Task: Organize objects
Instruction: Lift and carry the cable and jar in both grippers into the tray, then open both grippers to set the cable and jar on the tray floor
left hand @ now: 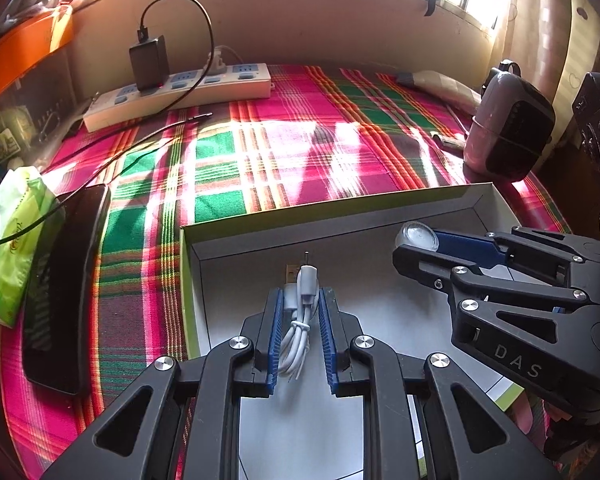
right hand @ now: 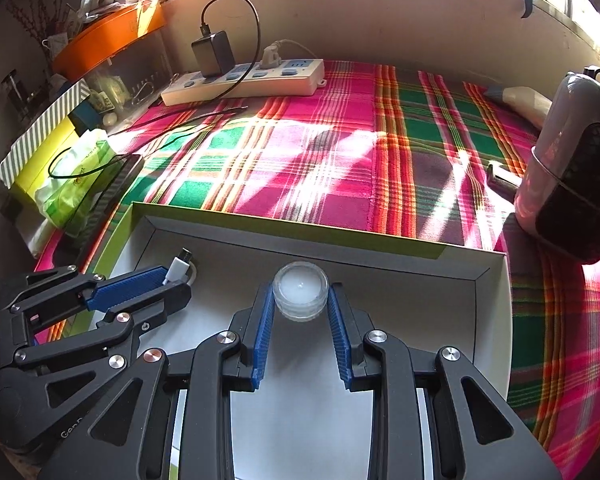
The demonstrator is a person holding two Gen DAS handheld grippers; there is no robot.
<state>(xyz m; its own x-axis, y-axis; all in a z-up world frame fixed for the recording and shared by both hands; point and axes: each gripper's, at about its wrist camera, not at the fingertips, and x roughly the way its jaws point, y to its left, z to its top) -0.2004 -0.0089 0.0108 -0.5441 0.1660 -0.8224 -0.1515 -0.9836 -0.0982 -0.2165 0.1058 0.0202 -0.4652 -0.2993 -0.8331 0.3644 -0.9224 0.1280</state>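
on plaid cloth (left hand: pixel 300 152), box (left hand: pixel 340 216) w/ both grippers.

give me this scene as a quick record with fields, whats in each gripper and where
left gripper: shut on coiled white cable, over the box
right gripper: shut on small clear jar, over the box
box: open, white inside, green rim, on the plaid cloth
behind: power strip with black charger
left side: black phone, green tissue pack
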